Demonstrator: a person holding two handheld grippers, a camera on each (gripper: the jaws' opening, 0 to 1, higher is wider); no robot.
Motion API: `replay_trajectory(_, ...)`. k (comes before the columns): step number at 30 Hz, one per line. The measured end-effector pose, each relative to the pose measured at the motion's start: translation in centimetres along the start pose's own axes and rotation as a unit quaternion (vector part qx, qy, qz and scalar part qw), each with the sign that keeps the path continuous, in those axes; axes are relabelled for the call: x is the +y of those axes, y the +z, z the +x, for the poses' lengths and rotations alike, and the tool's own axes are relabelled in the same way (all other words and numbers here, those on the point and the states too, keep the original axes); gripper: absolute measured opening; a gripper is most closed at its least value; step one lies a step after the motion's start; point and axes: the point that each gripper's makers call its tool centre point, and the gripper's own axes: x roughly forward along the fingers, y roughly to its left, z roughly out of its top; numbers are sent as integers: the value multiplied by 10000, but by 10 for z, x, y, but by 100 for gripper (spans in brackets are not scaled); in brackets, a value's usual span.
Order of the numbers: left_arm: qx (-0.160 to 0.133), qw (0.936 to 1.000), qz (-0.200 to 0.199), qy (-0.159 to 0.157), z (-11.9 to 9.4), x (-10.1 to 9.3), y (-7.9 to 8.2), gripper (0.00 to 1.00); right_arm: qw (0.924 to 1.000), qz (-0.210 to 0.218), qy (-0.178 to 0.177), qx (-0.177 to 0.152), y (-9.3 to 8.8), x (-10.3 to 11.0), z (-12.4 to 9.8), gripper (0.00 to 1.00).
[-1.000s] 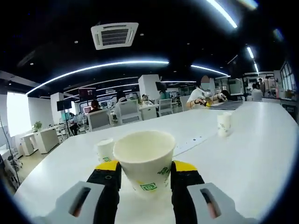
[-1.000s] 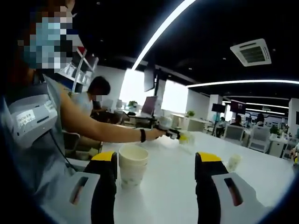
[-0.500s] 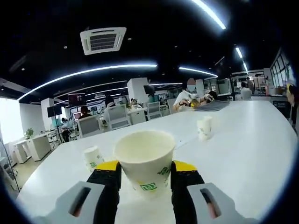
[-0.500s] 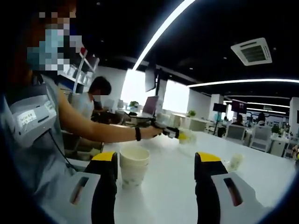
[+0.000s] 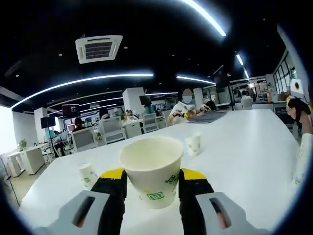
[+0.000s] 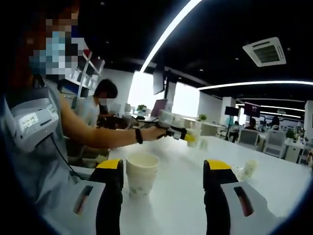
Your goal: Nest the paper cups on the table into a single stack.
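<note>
A white paper cup point(image 5: 151, 174) with green print stands upright between my left gripper's point(image 5: 151, 190) yellow-tipped jaws, which are shut on it above the white table point(image 5: 244, 147). Two single cups stand on the table beyond, one to the left point(image 5: 88, 175) and one in the middle point(image 5: 193, 144). In the right gripper view, a short stack of nested cups point(image 6: 142, 174) stands on the table just beyond the left jaw of my open right gripper point(image 6: 164, 196). Farther off, the left gripper point(image 6: 180, 133) hangs over the table with its cup point(image 6: 194, 135). Another cup point(image 6: 249, 168) stands at the right.
The person point(image 6: 39, 122) holding the grippers stands at the table's left edge in the right gripper view, arm point(image 6: 107, 137) stretched over it. Office chairs point(image 5: 110, 128), desks and seated people point(image 5: 183, 107) lie beyond the table's far edge.
The left gripper view has swung, so the table's cups sit further left in it. In the right gripper view, the hand with the left gripper and its cup has risen slightly and come nearer.
</note>
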Motion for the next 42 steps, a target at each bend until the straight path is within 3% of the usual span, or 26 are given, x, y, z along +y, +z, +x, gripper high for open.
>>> replay_trajectory(17, -128, 9992, -215, -313, -29, -23, 11, 45, 10000, 51, -22, 30, -6, -4, 2, 68)
replay_trajectory(31, -122, 9971, -218, -723, -48, -61, 19, 45, 10000, 10, -36, 6, -3, -3, -1, 68)
replay_trajectory(42, -272, 9929, -242, -1134, -67, -97, 41, 45, 10000, 10, -10, -1, -3, -2, 0, 67)
